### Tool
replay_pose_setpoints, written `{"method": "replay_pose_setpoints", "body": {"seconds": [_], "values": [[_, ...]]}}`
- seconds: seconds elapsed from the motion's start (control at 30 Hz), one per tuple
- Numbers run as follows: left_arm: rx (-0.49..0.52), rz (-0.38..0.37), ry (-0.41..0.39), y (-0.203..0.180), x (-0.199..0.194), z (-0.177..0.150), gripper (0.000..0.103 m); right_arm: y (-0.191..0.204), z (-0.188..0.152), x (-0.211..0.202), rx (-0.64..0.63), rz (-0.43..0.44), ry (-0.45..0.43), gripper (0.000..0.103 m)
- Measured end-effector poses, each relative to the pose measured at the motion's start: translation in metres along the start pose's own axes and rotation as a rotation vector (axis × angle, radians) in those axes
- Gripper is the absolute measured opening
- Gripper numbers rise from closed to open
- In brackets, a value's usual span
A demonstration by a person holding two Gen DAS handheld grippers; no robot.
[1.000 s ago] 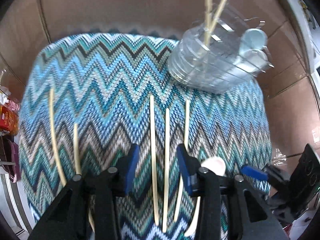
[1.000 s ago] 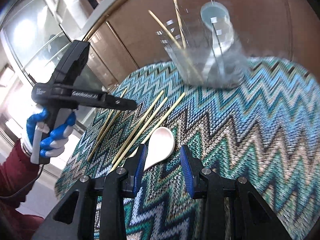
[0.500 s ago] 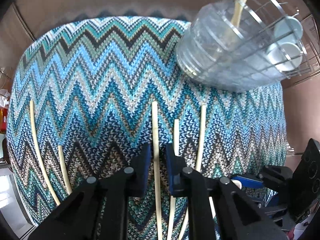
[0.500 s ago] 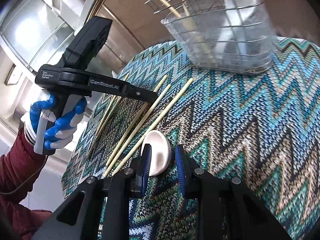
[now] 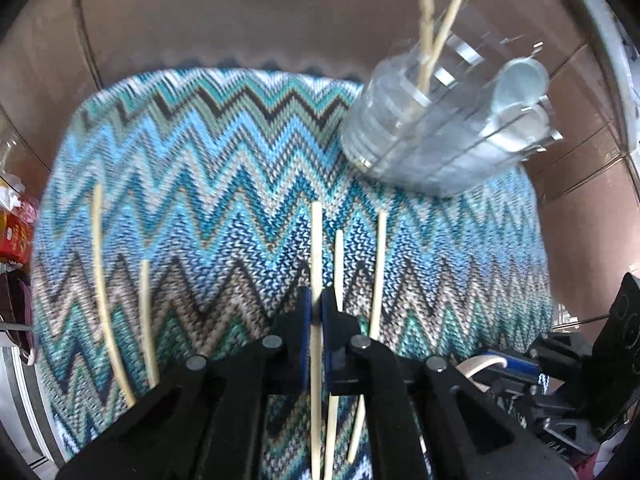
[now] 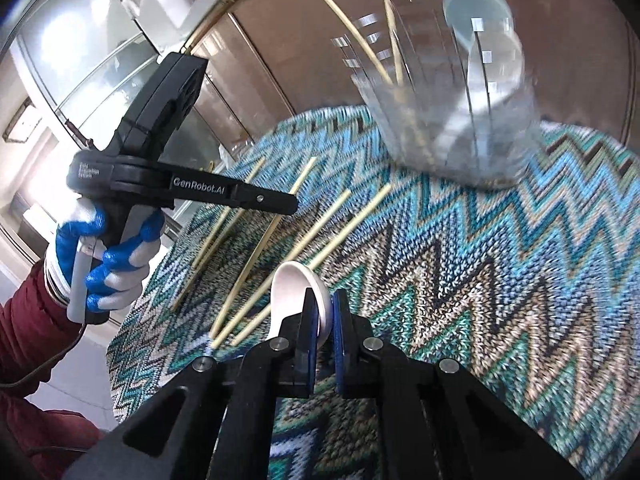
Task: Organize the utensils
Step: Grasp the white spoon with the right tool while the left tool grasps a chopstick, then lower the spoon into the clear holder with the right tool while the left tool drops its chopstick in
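Left wrist view: left gripper (image 5: pixel 315 312) just clamped a chopstick (image 5: pixel 316 248), right gripper (image 6: pixel 325 312) just pinched the white spoon (image 6: pixel 296 284), both ready for the holder (image 5: pixel 432 144).

Both tools are matte black plastic. The left tongs (image 5: pixel 315 316) end in two flat blue pads on angular black fingers, each finger linked to the body by arms with round silver-grey pivot screws. The right tongs (image 6: pixel 325 312) are built alike: blue pads, black fingers, four bright screw heads in a row. Seen from the side in the right wrist view, the left tool has a pistol-style body with white lettering on its long bar, a small printed label near the rear, a pale grey trigger and a thin dark cable. The left hand (image 6: pixel 102 258) wears a white knit glove with blue coating, above a dark red sleeve (image 6: pixel 30 344).
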State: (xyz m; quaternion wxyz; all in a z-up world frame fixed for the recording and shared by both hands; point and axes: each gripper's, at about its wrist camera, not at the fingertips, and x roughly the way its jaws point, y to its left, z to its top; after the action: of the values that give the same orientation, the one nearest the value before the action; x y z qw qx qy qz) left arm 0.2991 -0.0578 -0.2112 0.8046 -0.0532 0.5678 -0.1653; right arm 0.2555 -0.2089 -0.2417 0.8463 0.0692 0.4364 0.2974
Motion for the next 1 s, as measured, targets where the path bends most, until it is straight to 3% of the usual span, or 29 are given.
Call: {"method": "replay_pose_setpoints", "body": {"seconds": [0.13,0.3,0.47,0.67,0.83,1.0], "values": [[0.015,-0.016,-0.103,-0.002,-0.041,-0.016,0.005,0.022,0.005,-0.020,-0.050,-0.070,-0.048,0.007],[0.037,-0.043,-0.241,-0.007,-0.096,-0.013,0.005,0.038,0.009,-0.061,-0.085,-0.172,-0.142,0.007],[0.072,-0.073,-0.399,-0.021,-0.149,-0.007,0.005,0.050,0.036,-0.112,-0.111,-0.318,-0.300,0.007],[0.074,-0.128,-0.623,-0.046,-0.206,0.028,0.005,0.056,0.072,-0.156,-0.148,-0.513,-0.491,0.007],[0.043,-0.148,-0.756,-0.069,-0.216,0.067,0.005,0.058,0.106,-0.171,-0.210,-0.652,-0.600,0.007],[0.009,-0.050,-0.869,-0.089,-0.185,0.095,0.005,0.045,0.124,-0.164,-0.238,-0.730,-0.635,0.007]]}}
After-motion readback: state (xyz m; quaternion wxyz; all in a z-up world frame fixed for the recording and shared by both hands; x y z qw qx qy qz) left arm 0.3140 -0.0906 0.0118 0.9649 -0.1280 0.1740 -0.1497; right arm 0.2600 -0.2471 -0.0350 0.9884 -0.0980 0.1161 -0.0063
